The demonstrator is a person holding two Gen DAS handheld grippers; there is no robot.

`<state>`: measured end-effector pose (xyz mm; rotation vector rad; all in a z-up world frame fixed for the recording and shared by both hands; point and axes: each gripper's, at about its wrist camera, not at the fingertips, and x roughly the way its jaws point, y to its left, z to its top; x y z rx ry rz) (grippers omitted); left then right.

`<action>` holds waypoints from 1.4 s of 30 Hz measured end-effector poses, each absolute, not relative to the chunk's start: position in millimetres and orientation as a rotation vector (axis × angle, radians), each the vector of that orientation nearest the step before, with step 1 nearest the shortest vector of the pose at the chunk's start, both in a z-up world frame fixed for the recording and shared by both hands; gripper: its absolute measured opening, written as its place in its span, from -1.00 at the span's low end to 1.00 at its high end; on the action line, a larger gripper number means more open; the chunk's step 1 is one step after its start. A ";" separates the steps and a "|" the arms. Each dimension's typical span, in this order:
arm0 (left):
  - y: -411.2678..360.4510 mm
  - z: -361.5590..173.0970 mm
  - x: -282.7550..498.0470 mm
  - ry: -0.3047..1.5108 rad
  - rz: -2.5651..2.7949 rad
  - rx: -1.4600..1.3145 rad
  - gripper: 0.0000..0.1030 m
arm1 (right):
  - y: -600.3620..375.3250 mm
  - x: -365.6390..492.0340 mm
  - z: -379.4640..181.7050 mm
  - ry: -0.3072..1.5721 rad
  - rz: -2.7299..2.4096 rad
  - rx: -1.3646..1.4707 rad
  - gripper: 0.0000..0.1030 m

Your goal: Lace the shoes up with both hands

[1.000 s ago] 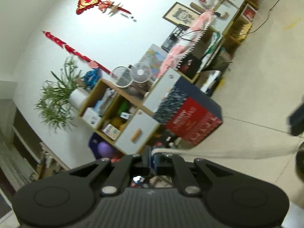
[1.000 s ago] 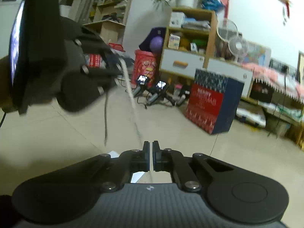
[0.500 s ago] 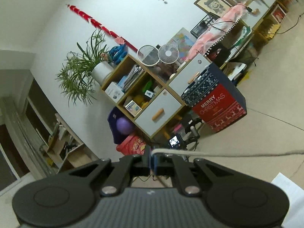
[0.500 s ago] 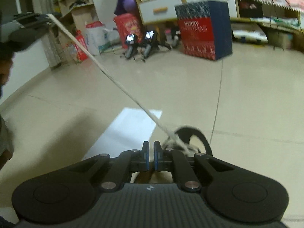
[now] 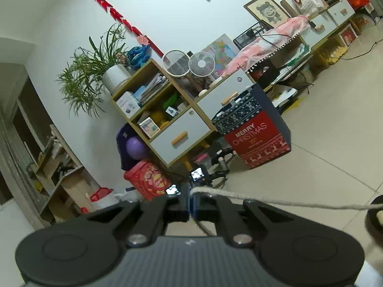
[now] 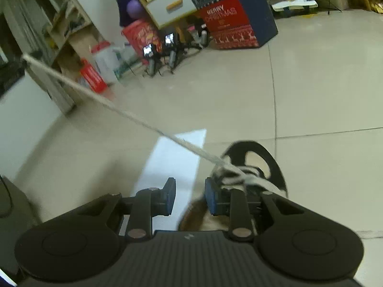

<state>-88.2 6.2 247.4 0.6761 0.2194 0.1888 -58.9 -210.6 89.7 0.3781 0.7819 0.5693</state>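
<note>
The left claw (image 5: 190, 203) is clamped tight, its two fingers pressed together on a pale lace (image 5: 275, 202) that runs off taut to its right; it points roughly level. The right claw (image 6: 189, 197) tilts downward with its jaws opening, blue pads (image 6: 170, 197) apart and nothing between them.

"MERRY CHRISTMAS" on gift box (image 5: 257, 136)

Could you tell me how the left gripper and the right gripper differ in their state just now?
The left gripper is shut on the shoelace, pulled taut; the right gripper is opening, with nothing between its blue pads. The right hangs just above the shoe; the left sits away from it. Both look the same black build.
</note>
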 end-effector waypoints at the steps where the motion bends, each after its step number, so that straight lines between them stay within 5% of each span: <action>1: 6.1 248.5 -88.8 0.223 0.183 0.667 -0.95 | -210.3 -55.7 90.8 0.785 0.601 0.421 -0.41; 17: 12.5 255.6 -86.1 0.314 0.094 0.512 -0.95 | -212.1 -21.8 61.6 0.879 0.697 1.330 -0.11; 42: 60.4 286.9 -99.7 0.490 -0.049 0.081 -0.95 | -104.5 -42.5 196.9 0.548 1.005 0.389 -0.15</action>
